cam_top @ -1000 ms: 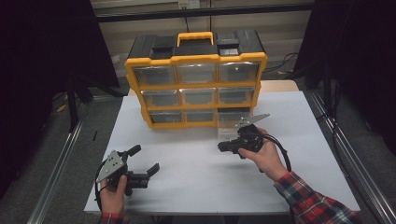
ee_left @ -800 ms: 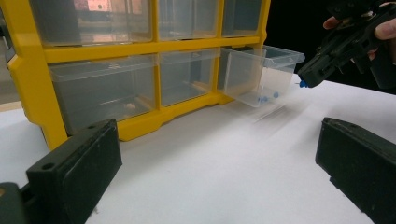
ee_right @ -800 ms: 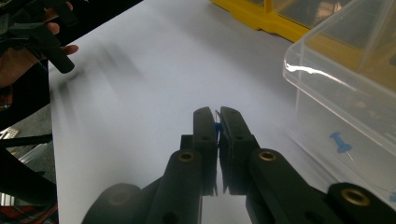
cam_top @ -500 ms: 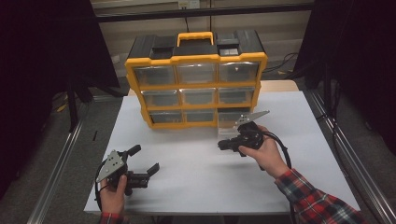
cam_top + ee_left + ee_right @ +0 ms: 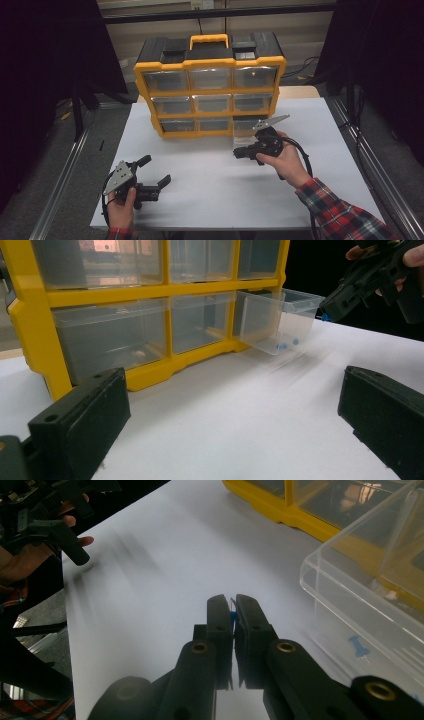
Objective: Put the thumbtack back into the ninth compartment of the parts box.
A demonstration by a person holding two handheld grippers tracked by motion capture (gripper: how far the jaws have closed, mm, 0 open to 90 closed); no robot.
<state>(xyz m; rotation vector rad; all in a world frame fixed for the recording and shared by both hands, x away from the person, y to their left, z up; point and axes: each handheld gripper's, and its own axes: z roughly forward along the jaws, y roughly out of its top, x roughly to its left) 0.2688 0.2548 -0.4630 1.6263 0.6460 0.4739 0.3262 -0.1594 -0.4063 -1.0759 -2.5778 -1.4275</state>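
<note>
My left gripper (image 5: 152,186) sits low on the white table (image 5: 210,200), jaws spread wide and empty; ahead stands the yellow organizer (image 5: 210,85); its bottom right drawer (image 5: 277,320) is pulled out, blue pushpins (image 5: 285,345) inside; my right gripper (image 5: 233,617) pinches one small blue pushpin (image 5: 233,616) just beside that drawer. I judge the pin goes in; I should carry it over the rim before releasing. Dark curtains and a metal rail surround the table.
</note>
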